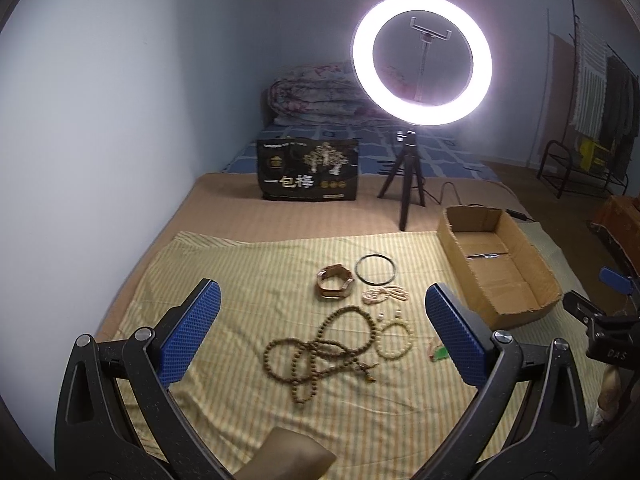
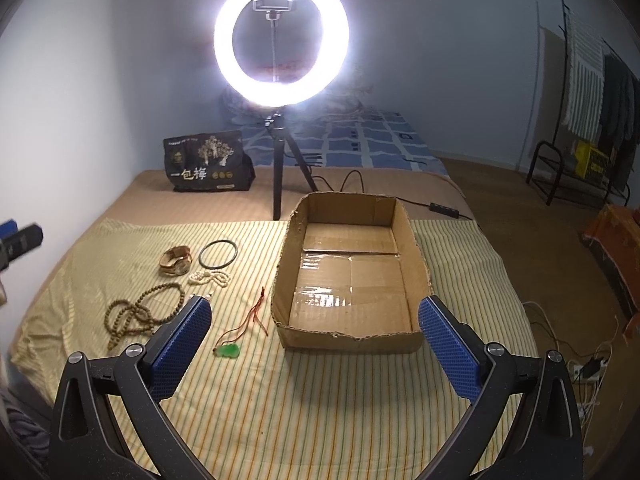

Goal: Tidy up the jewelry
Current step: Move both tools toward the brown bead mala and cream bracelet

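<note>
Gaping wide, both hand-held grippers empty, green pendant (image 2: 229,350) clear only in right view

A yellow striped cloth (image 2: 320,400), woven and matt, is spread over a tan, coarser fabric mat (image 1: 300,216). The open brown cardboard box (image 2: 416,264) is rough and torn at its rims, while its floor is crossed by glossy clear tape. The long brown bead string (image 1: 320,352) looks like matt wood, as does the chunky brown segmented bracelet (image 1: 335,282). The thin black bangle (image 1: 376,269) is smooth. A glossy green pendant (image 2: 228,350) is hung on red cord. Blue textured rubbery pads (image 2: 182,350) are mounted on matt black plastic with metal rivets.
</note>
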Demonstrator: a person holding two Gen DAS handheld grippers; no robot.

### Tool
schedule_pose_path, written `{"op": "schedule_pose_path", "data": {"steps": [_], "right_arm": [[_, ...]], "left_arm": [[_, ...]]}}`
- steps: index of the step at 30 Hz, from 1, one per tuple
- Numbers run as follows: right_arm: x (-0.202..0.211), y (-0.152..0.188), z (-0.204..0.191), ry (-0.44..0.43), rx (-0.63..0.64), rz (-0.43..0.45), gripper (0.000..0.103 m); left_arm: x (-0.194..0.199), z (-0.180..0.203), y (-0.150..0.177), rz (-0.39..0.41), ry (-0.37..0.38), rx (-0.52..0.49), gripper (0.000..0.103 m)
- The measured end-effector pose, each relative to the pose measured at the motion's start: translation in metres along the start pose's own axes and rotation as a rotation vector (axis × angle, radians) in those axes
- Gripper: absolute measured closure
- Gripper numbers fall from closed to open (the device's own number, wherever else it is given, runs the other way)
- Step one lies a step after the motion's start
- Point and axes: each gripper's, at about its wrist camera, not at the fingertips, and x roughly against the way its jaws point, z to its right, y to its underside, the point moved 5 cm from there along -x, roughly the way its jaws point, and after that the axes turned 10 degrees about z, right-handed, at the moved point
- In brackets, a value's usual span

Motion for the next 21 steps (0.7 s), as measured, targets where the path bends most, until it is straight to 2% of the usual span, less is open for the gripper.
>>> {"op": "schedule_pose_path", "data": {"steps": [3,10,17,21], "right_arm": [[-0.002,0.0,-0.007,-0.013,0.024,0.008,0.0],[-0.011,0.006,-0.028,-0.072,0.085,0.006,0.0],[-0.025,0.02,-0.044,-0.151,0.088,-0.074,0.0],[-0.032,0.027,-0.048,-0.191,0.068,-0.13,0.0]], "left_arm": [[-0.005,-0.013,0.0,-0.02,-0.014,0.012,0.0],[-0.029,-0.043,0.014,-0.1,0.027,0.08,0.0],[-0.052,-0.047,0.045,-0.226,0.082,0.108,0.0],[-0.059,-0.04,0.059,-0.264,0.095,0.081,0.0]]}}
